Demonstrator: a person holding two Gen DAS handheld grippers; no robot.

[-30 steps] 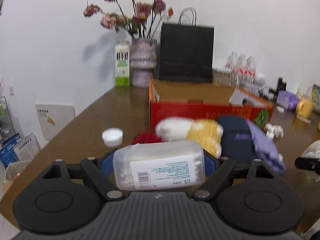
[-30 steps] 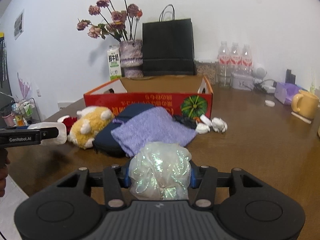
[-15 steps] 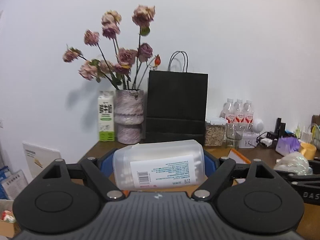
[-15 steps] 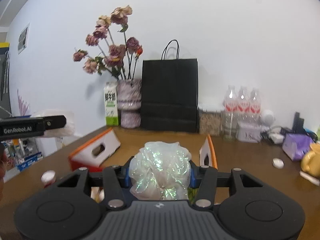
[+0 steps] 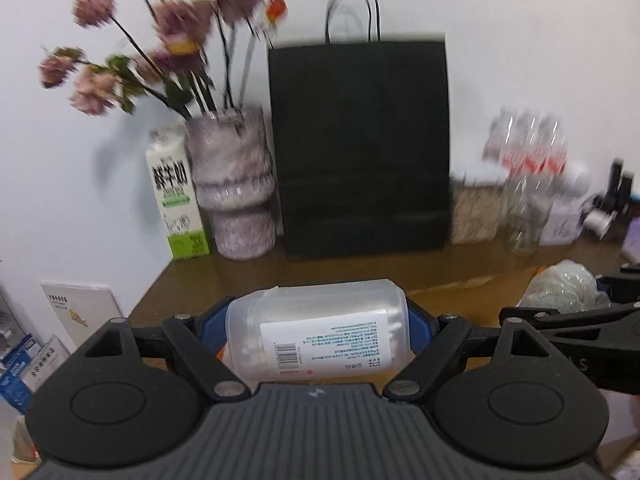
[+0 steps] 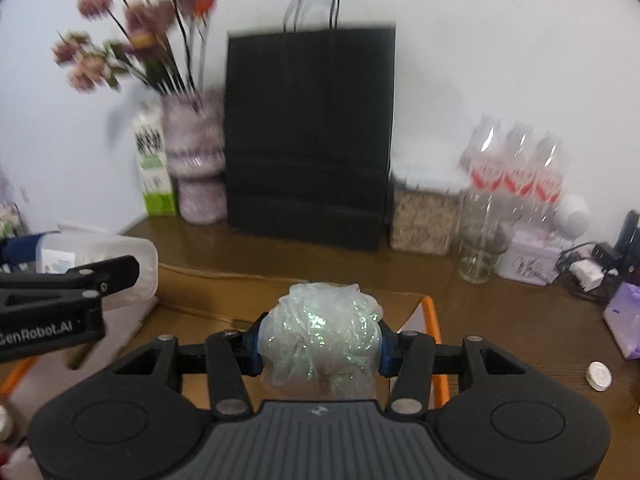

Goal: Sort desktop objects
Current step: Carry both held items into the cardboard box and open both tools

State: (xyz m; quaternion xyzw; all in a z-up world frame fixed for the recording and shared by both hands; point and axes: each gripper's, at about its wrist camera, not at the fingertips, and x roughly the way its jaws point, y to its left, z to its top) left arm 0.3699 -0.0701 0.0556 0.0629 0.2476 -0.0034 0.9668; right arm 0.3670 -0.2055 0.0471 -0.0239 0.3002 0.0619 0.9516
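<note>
My left gripper (image 5: 318, 334) is shut on a clear plastic tub of cotton swabs (image 5: 320, 330) lying crosswise, label facing me. My right gripper (image 6: 320, 344) is shut on a glittery white mesh bundle (image 6: 320, 340). Both hang above an open cardboard box (image 6: 248, 312) with orange edges on the brown table. In the right wrist view the left gripper (image 6: 52, 308) and its tub (image 6: 104, 256) show at the left. In the left wrist view the right gripper (image 5: 580, 320) and its bundle (image 5: 560, 286) show at the right.
Along the back wall stand a milk carton (image 5: 178, 204), a vase of dried flowers (image 5: 234, 184), a black paper bag (image 5: 362, 148), a jar of grain (image 6: 424, 220), a glass (image 6: 478, 256) and water bottles (image 6: 516, 168). A white cap (image 6: 599, 376) and purple box (image 6: 624, 320) lie right.
Both grippers moved forward over the table toward the back wall, carrying their objects. The plush toy and the cloths have dropped out of view; the bag and vase loom larger.
</note>
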